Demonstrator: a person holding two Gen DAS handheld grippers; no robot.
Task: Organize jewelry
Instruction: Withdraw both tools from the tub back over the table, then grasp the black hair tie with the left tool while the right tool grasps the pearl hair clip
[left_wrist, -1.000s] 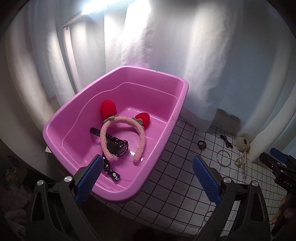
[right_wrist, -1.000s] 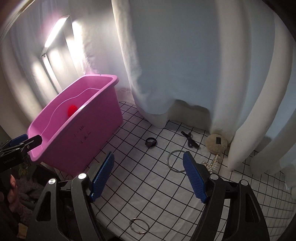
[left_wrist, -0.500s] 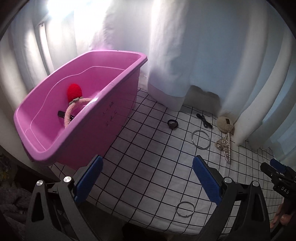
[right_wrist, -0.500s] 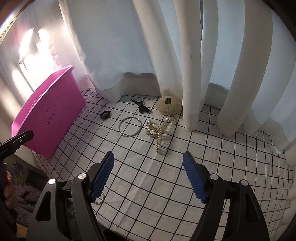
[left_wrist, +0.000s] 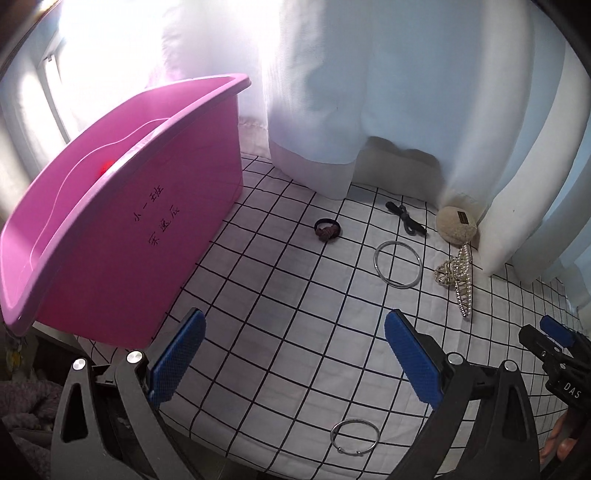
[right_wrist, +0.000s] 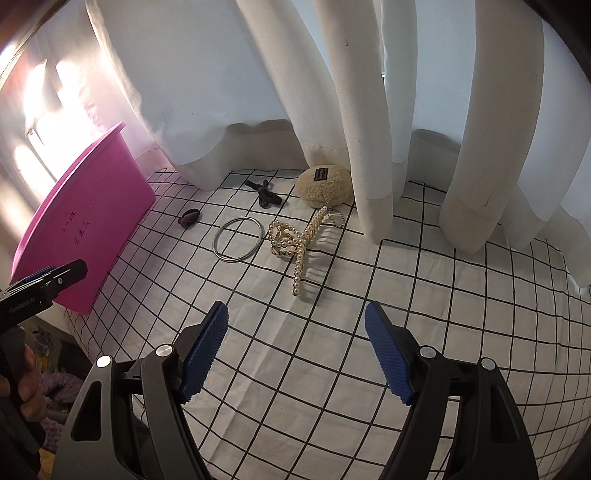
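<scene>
Now between pickups: pink bin (left_wrist: 122, 236) at left on the grid-patterned cloth (left_wrist: 295, 332), loose pieces still out — pearl claw clip (right_wrist: 295, 243), large ring (right_wrist: 238, 240), small ring (left_wrist: 355, 437), dark hair tie (left_wrist: 328, 229). Likely next: reach for one piece, probably the clip, and close squarely across it. Left gripper (left_wrist: 293, 354) and right gripper (right_wrist: 295, 354) both pitched down at the cloth, spread wide, holding nothing.

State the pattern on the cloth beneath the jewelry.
White cloth with a black grid of squares, clearest in the right wrist view.
</scene>
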